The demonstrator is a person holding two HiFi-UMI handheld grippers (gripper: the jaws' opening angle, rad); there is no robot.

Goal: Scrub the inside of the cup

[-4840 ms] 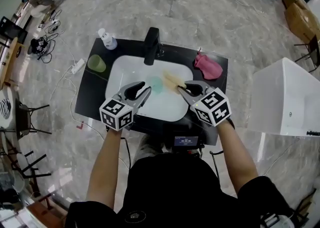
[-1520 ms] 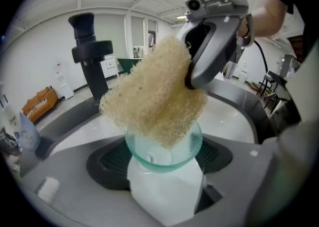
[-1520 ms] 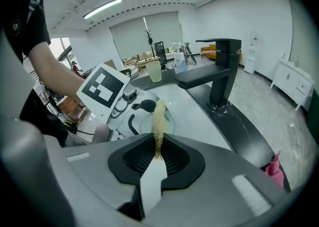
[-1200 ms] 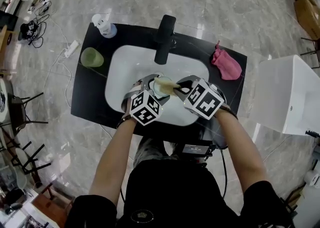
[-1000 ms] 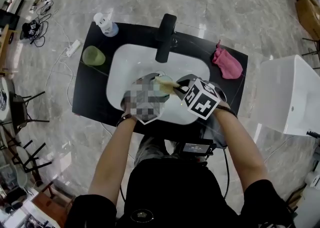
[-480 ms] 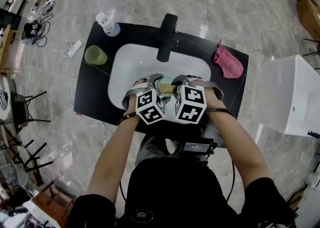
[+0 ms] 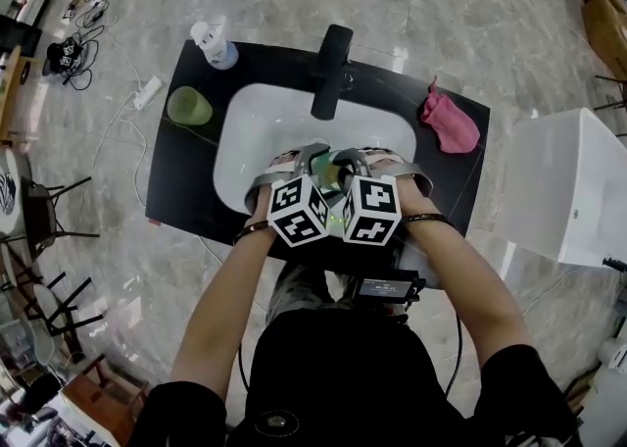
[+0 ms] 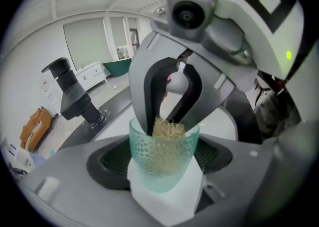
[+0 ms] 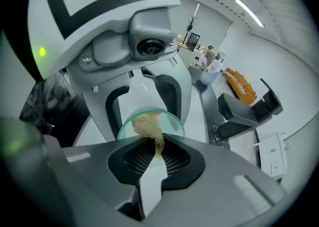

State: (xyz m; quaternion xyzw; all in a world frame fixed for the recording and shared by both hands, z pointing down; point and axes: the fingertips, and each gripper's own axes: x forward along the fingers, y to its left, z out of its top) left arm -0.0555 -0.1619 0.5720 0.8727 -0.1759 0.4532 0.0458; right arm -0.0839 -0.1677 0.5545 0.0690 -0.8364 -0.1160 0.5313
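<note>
A see-through teal cup sits between the pads of my left gripper, which is shut on it over the white basin. A beige fibrous scrubber is pushed down into the cup's mouth. My right gripper is shut on the scrubber and comes at the cup from the opposite side. In the head view both marker cubes sit side by side, the left gripper and right gripper meeting at the cup, which they mostly hide.
A black faucet stands at the basin's far edge on the black counter. A pink cloth lies on the right, a green cup and a white bottle on the left. A white cabinet stands further right.
The right gripper has rolled and moved left, close against the left one. The scrubber has gone from over the rim into the cup. The left gripper has barely moved.
</note>
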